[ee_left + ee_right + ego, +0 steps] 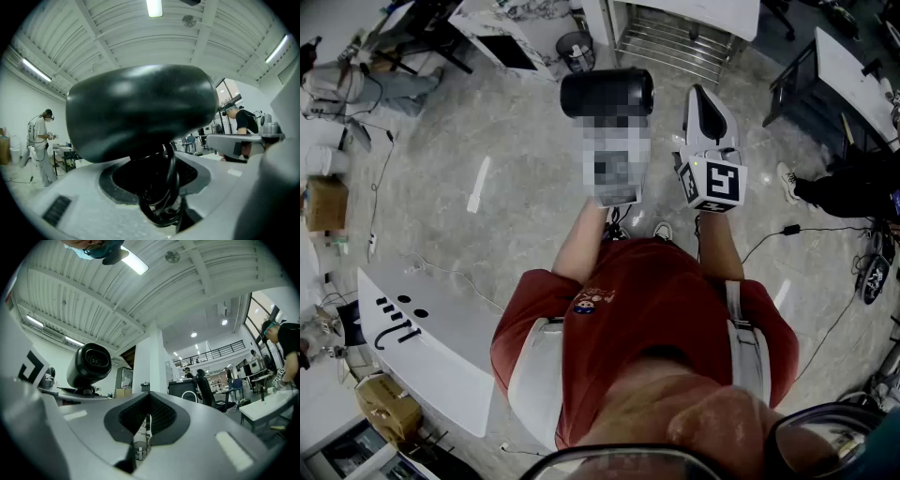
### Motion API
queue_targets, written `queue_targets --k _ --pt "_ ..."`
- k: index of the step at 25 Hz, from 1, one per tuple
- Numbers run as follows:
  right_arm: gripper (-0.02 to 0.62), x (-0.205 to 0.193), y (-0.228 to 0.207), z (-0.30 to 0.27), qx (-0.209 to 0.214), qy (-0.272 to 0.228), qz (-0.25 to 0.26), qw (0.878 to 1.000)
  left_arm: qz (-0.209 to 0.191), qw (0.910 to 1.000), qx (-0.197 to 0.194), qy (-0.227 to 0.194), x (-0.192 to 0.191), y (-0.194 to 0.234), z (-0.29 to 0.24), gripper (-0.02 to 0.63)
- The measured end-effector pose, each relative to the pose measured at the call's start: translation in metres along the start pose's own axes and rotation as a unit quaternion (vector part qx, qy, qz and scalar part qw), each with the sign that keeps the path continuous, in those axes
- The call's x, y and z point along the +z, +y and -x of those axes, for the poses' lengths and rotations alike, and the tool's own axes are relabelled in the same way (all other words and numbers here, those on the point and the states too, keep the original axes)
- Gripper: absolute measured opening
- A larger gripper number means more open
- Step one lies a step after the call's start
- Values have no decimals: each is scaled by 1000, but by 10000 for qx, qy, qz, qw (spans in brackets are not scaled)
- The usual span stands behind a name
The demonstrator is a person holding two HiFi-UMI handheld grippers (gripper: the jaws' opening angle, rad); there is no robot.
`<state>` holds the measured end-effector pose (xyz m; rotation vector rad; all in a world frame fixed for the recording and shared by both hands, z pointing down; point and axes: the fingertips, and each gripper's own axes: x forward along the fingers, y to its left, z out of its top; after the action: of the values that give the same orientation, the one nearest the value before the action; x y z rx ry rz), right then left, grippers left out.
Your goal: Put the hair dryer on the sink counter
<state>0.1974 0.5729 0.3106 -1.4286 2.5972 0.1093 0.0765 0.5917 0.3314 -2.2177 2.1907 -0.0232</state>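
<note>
1 black hair dryer (607, 94) is held up above the floor, its handle clamped in the widely spread jaws of the left gripper (159, 187). Its barrel lies level, running left to right, 1 round end facing the right gripper (705, 112); which end is unclear. A mosaic patch hides the left gripper in the head view. 1 looped cord (164, 197) hangs between the jaws. The right gripper's jaws are closed together, empty.

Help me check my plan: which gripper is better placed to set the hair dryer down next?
Left. The left gripper is clamped on the hair dryer, its coiled cord between the jaws. The right gripper holds nothing, so it would probably need a handover first.
</note>
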Motion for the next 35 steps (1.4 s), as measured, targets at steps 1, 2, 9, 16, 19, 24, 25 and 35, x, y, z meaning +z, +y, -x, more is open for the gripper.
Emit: queue_targets --k 1,2,9,16,19,24,25,35 --pt "0 -1 -1 -1 3 11 1 10000 2 10000 5 8 0 -1 -1 198" --pt "0 -1 -3 -1 6 22 1 10000 4 10000 10 16 0 -2 -2 198" --pt "0 0 -15 11 0 33 -17 10000 -18 10000 12 41 0 -18 0 198" --pt "2 1 -37 22 -61 -34 -228 9997 -70 10000 29 21 3 -37 1 198" --pt "2 0 -46 28 -27 -29 -271 9996 -57 10000 54 20 5 -46 3 198" --pt "2 -3 -66 32 57 -33 -377 9993 -100 9999 91 85 2 -65 -3 198" --pt "2 -4 -69 33 74 -29 -390 9992 -94 9999 103 98 2 -69 -3 198" --pt "2 -9 -91 35 122 -16 -499 9987 -43 9998 173 125 3 -87 -15 198"
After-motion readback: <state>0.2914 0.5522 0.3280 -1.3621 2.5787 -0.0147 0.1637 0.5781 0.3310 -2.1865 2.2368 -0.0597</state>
